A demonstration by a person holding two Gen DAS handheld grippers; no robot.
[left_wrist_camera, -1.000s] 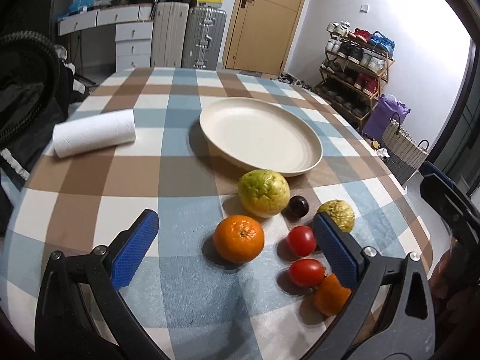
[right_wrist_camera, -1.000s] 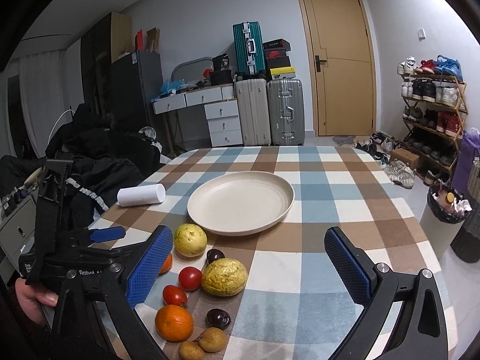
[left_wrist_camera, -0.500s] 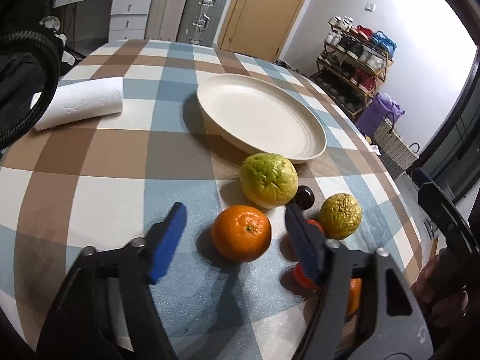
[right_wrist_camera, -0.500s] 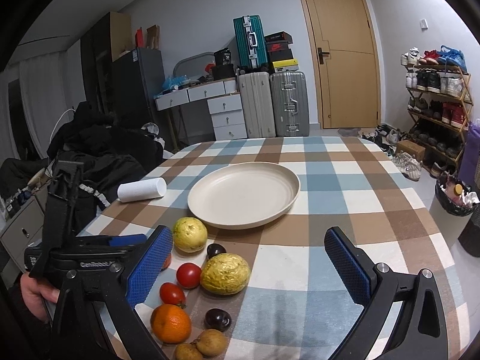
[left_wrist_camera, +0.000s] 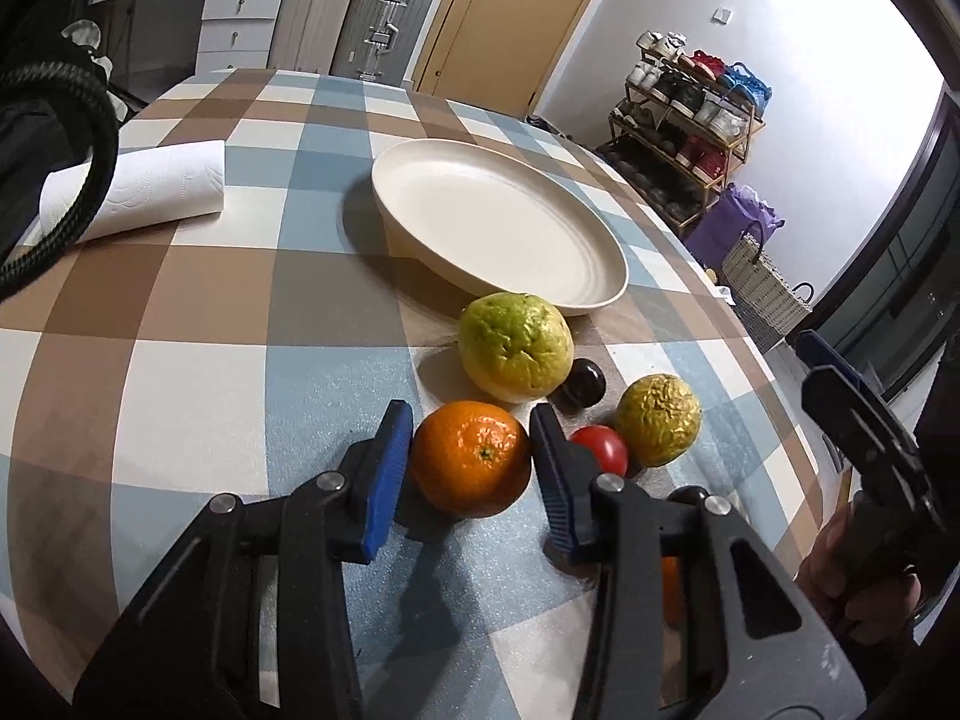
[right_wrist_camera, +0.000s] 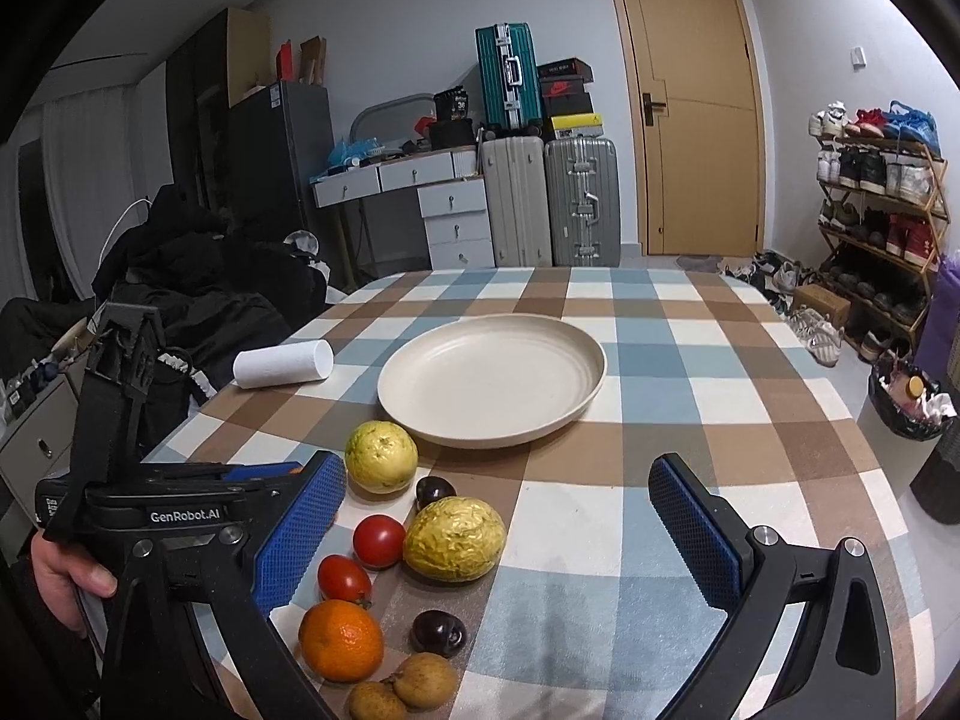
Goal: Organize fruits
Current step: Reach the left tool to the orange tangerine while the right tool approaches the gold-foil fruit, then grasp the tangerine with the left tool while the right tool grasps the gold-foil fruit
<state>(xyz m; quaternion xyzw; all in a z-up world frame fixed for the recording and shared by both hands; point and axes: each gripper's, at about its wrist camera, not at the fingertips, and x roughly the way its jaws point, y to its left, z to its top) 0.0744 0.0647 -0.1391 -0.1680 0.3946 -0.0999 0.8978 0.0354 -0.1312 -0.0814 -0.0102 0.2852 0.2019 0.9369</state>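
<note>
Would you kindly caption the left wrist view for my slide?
Left tongs straddle an orange on the checked tablecloth, below an empty cream plate.

Left gripper [right_wrist_camera: 282, 468] body showing white lettering "GenRobot.AI". Far shelf: black box [right_wrist_camera: 454, 105] showing "38". Black shoebox [right_wrist_camera: 564, 87] showing red logo, wording not reading clearly.

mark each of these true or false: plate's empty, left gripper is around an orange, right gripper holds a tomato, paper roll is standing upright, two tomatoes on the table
The plate is empty: true.
The left gripper is around an orange: true; whether the pads touch it cannot be told.
The right gripper holds a tomato: false, it is open and holds nothing.
The paper roll stands upright: false, it lies on its side.
Two tomatoes are on the table: true.
</note>
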